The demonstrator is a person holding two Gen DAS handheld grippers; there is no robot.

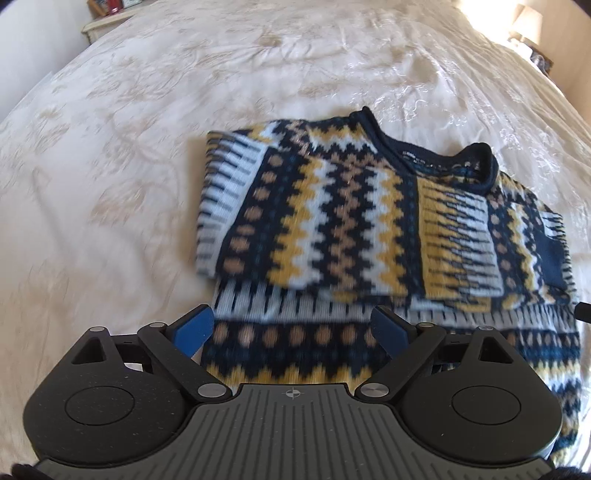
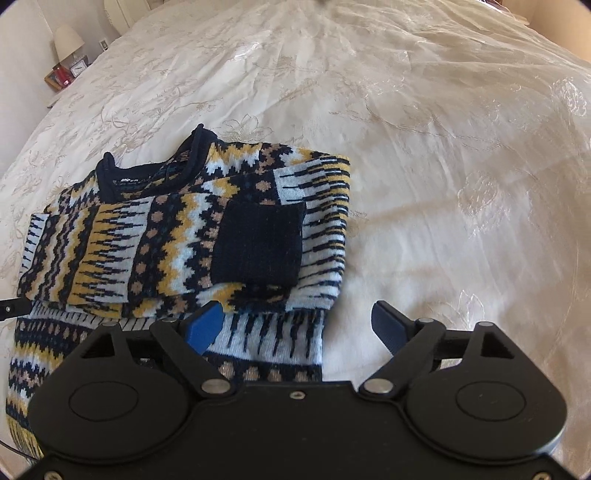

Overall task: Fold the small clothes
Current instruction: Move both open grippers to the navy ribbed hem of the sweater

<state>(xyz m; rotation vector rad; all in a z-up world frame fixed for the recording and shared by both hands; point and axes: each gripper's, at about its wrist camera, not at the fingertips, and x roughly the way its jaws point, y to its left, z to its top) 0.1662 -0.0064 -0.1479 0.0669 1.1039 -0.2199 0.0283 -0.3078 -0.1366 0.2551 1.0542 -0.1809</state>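
A small knitted sweater (image 1: 351,206) in navy, yellow, white and tan zigzags lies on the bed, its upper part folded down over the lower part, neckline at the far side. In the right wrist view the same sweater (image 2: 184,229) shows a navy cuff (image 2: 258,243) lying on top of the fold. My left gripper (image 1: 291,328) hovers open above the sweater's near left portion, nothing between its blue pads. My right gripper (image 2: 295,325) is open over the sweater's near right edge, its left pad above the knit, its right pad above the bedspread.
A cream embroidered bedspread (image 1: 129,166) covers the whole bed. A bedside table with small items (image 1: 107,14) stands at the far left in the left wrist view. In the right wrist view a lamp (image 2: 68,40) and a clock are at the far left.
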